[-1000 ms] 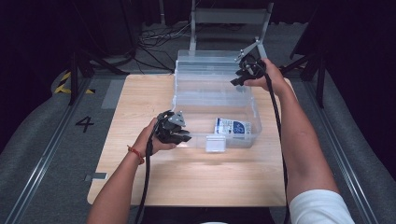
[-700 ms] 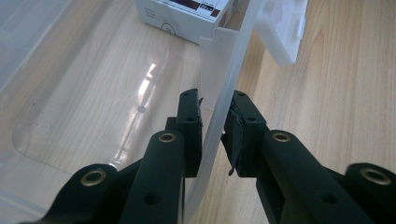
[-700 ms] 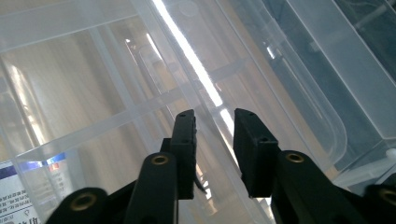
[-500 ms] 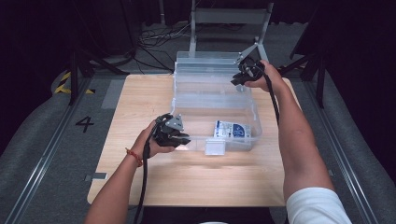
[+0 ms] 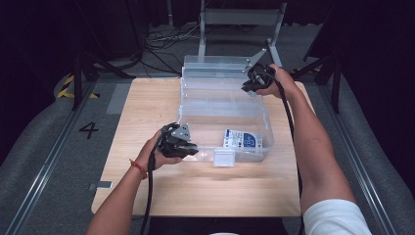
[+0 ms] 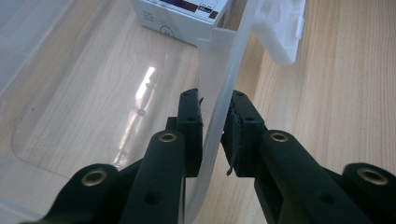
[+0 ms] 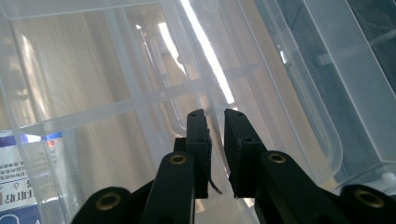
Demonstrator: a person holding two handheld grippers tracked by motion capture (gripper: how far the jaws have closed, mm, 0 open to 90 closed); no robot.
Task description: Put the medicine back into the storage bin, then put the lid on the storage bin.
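From the high view, a clear plastic storage box (image 5: 222, 115) sits open on my wooden desk (image 5: 147, 112), its lid (image 5: 220, 66) standing up at the far side. A small white and blue carton (image 5: 243, 139) lies on the box floor near the front wall, and a white latch (image 5: 223, 157) hangs outside that wall. My left gripper (image 5: 188, 149) is at the box's front left corner; my right gripper (image 5: 249, 83) is at the far right, where box and lid meet.

From the left gripper view, my left gripper (image 6: 216, 119) has its jaws narrow, one on each side of the box's thin front wall (image 6: 224, 79), clamped on it. The carton (image 6: 184, 14) lies beyond, inside.

From the right gripper view, my right gripper (image 7: 215, 135) has jaws that have just been closing and now stand narrow around a clear plastic edge of the box (image 7: 140, 93); I cannot tell for sure that the pads press it.

My judgement: both holds on the box are about set, and shutting the lid or moving the box is not yet done.
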